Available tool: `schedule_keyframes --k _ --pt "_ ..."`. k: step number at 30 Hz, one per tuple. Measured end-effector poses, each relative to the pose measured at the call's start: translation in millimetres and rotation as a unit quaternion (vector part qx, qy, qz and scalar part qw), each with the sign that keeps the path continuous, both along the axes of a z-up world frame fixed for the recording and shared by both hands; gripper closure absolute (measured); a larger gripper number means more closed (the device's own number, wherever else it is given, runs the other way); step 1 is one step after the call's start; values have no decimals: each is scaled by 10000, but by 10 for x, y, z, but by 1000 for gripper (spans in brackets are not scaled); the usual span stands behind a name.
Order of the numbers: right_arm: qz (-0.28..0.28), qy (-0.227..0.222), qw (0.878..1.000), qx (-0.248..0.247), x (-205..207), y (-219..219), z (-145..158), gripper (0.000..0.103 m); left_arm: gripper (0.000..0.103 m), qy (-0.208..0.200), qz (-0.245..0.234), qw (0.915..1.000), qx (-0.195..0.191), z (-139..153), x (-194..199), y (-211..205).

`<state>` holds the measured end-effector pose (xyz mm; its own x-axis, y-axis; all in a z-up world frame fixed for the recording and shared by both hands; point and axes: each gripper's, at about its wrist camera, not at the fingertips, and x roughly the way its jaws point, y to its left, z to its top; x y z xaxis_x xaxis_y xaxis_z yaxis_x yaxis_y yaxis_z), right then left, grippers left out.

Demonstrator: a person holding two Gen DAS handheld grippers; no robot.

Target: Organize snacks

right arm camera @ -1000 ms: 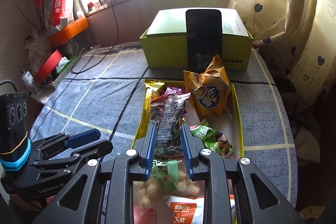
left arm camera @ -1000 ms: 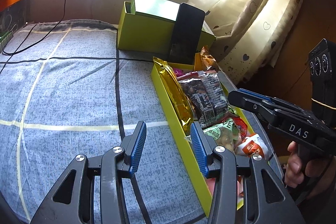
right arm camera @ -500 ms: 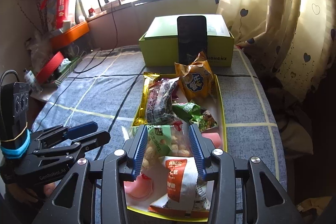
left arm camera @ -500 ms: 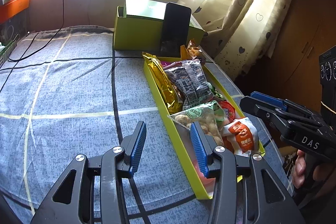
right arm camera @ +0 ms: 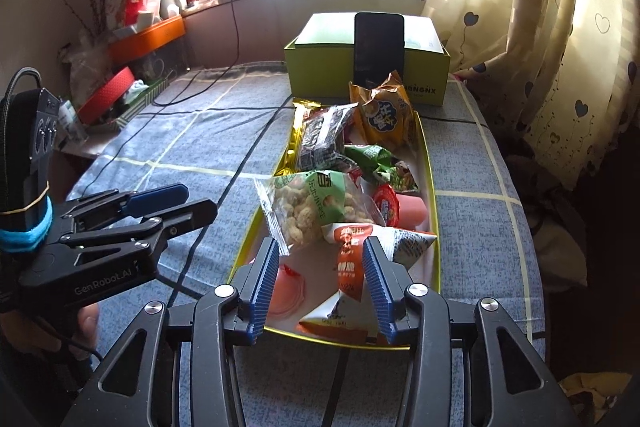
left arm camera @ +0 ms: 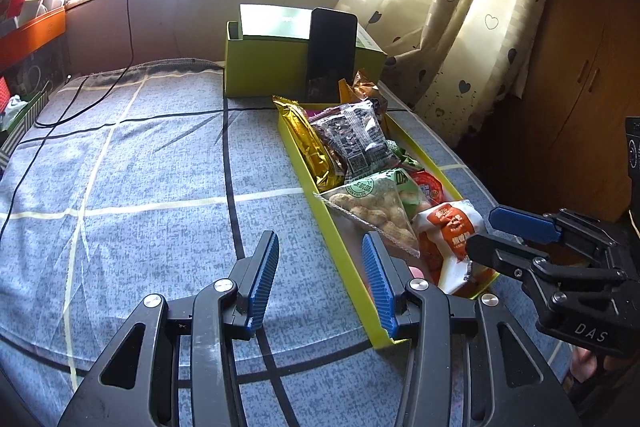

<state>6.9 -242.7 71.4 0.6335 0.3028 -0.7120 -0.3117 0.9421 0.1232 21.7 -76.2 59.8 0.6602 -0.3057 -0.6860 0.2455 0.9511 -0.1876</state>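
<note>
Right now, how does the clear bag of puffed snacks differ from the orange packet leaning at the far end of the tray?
The puffed-snack bag is see-through with a green label, its pale pieces visible; the orange packet is opaque with a blue emblem. The puffed-snack bag lies tilted on other snacks near the tray's middle; the orange packet stands nearly upright at the far end, before the black phone. Both sit in the yellow-green tray, untouched by either gripper.

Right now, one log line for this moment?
left gripper: open, empty, over cloth | right gripper: open, empty, over tray | snacks: in tray
</note>
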Motion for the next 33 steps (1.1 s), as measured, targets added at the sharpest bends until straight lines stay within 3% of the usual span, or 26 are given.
schedule_keyframes --k 12,28,33 --pt "-131 155 9996 -219 -111 -52 -80 61 58 84 -71 9997 215 -42 -87 -80" --pt "-127 268 9993 -248 -109 -42 -136 61 58 232 -214 9994 111 -74 -134 -102" --pt "-122 295 9991 -261 -99 -30 -151 61 58 189 -175 9993 265 -71 -135 -123"
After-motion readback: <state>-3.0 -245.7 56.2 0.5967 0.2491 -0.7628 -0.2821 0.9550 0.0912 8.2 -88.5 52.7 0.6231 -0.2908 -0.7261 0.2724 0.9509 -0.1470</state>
